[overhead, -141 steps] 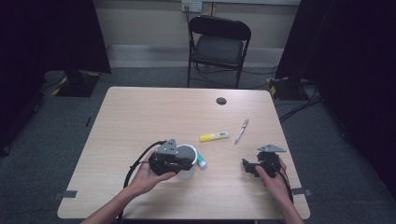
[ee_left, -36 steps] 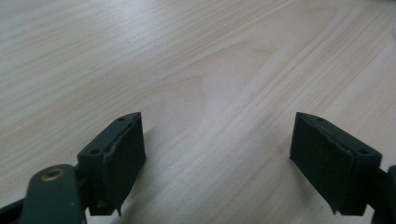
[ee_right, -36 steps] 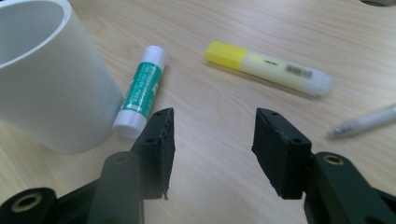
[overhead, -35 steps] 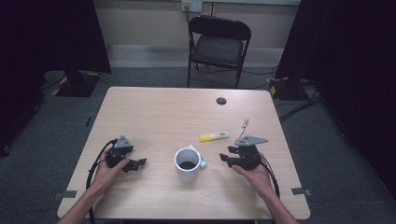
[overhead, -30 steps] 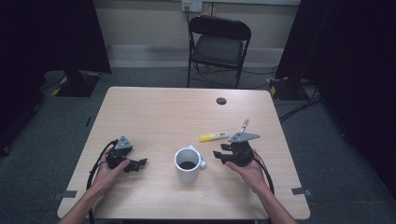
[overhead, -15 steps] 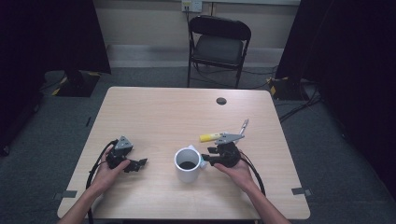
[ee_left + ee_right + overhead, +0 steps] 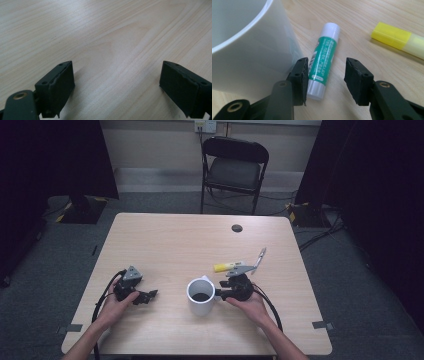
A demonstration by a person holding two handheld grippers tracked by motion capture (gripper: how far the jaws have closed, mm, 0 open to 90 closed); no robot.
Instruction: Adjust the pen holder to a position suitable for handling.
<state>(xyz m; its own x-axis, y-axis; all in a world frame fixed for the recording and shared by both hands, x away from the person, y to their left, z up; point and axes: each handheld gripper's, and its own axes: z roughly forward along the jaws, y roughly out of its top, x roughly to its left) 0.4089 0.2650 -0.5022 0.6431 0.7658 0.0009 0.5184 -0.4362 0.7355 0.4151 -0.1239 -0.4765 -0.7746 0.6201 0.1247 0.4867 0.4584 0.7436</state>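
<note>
A green glue stick (image 7: 323, 58) with a white cap lies on the wooden table (image 7: 180, 245), right beside a white mug (image 7: 201, 296). My right gripper (image 7: 326, 68) stands open astride the stick's lower end. Its jaws have just been opening a little, and a gap shows on the stick's right side. One jaw sits close against the mug's wall (image 7: 254, 57). In the high view my right gripper (image 7: 220, 295) points left at the mug. My left gripper (image 7: 150, 295) rests at the table's left, wide open over bare wood (image 7: 117, 75).
A yellow highlighter (image 7: 227, 266) (image 7: 398, 38) lies just beyond the right gripper, with a pen (image 7: 260, 257) further right. A black grommet (image 7: 236, 228) is set in the table's far side. A folding chair (image 7: 234, 167) stands behind the table.
My right gripper has moved left and down from the table's right side to the mug, over the glue stick. The left gripper left the mug earlier and has since stayed still.
</note>
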